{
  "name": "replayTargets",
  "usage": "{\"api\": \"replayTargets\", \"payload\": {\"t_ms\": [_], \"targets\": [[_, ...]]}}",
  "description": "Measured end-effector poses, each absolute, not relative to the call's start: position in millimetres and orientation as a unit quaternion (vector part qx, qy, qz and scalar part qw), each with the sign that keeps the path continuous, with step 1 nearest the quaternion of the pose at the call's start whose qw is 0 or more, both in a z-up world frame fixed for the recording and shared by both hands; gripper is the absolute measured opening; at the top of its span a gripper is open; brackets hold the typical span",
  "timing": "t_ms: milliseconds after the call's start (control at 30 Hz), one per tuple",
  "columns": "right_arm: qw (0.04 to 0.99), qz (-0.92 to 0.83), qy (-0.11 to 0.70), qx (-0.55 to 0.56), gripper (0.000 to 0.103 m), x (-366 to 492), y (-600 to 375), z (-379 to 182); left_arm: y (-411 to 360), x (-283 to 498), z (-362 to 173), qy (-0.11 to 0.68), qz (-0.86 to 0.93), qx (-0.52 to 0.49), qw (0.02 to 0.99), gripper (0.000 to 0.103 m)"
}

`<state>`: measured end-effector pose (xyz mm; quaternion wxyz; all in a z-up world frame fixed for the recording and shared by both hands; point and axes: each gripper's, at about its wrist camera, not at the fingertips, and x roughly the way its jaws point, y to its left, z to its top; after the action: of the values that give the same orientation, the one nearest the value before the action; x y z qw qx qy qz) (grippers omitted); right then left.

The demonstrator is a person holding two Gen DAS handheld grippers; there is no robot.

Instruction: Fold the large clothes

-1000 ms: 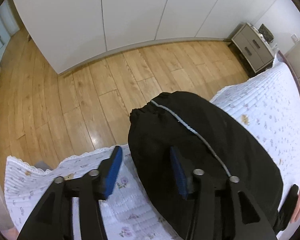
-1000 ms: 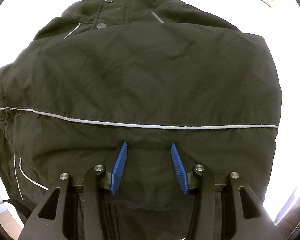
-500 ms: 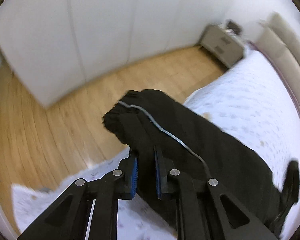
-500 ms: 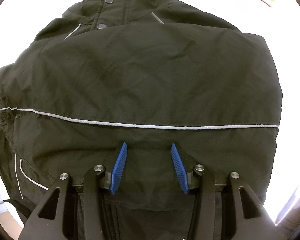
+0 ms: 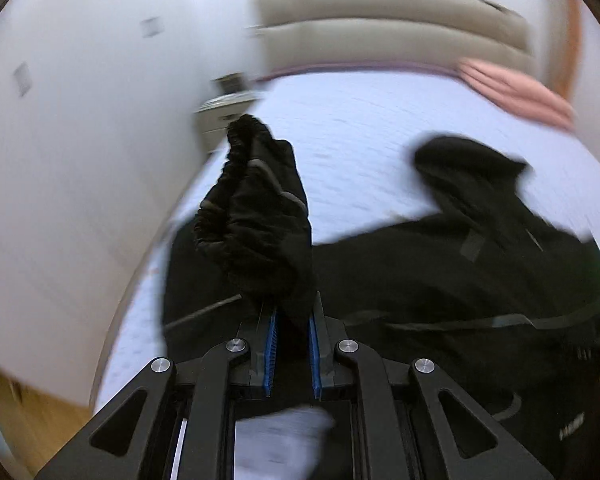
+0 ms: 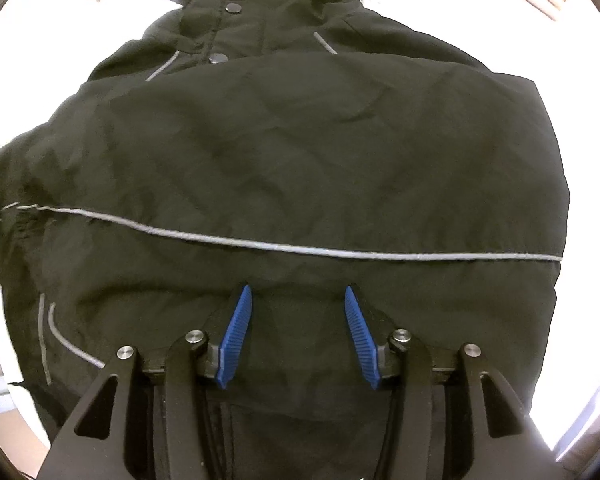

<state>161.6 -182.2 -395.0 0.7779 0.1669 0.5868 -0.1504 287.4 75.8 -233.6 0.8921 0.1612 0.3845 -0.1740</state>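
The left gripper (image 5: 291, 332) is clamped on the gathered cuff of the black padded jacket's sleeve (image 5: 260, 216), which rises at frame centre and hides part of the white quilted bedspread (image 5: 360, 120). The jacket body (image 5: 440, 280) spreads lower right; a pink pillow (image 5: 516, 92) and beige headboard (image 5: 380, 28) sit along the top. The right gripper (image 6: 296, 300) rests spread wide on the black padded jacket (image 6: 300, 140), which fills its frame
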Motion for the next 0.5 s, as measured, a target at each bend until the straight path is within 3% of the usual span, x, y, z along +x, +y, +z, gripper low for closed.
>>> {"api": "replayTargets", "payload": {"t_ms": [333,400,467,500], "targets": [[0.81,-0.112,0.549,0.173,0.053,123.8,-206.7,-349.4,-58.8,208.2,-267.5,0.402,-0.275,0.209,0.848,0.014],[0.813,-0.116,0.544,0.173,0.054,121.6,-217.3,-341.4,-77.5,201.4,-278.4,0.422,-0.287,0.202,0.836,0.019],[0.806,-0.138,0.55,0.171,0.057,116.8,-225.2,-337.4,-84.6,198.5,-295.7,0.467,-0.306,0.188,0.808,0.035],[0.805,-0.138,0.55,0.172,0.058,114.5,-227.2,-336.9,-85.6,198.8,-300.8,0.484,-0.313,0.181,0.797,0.036]]}}
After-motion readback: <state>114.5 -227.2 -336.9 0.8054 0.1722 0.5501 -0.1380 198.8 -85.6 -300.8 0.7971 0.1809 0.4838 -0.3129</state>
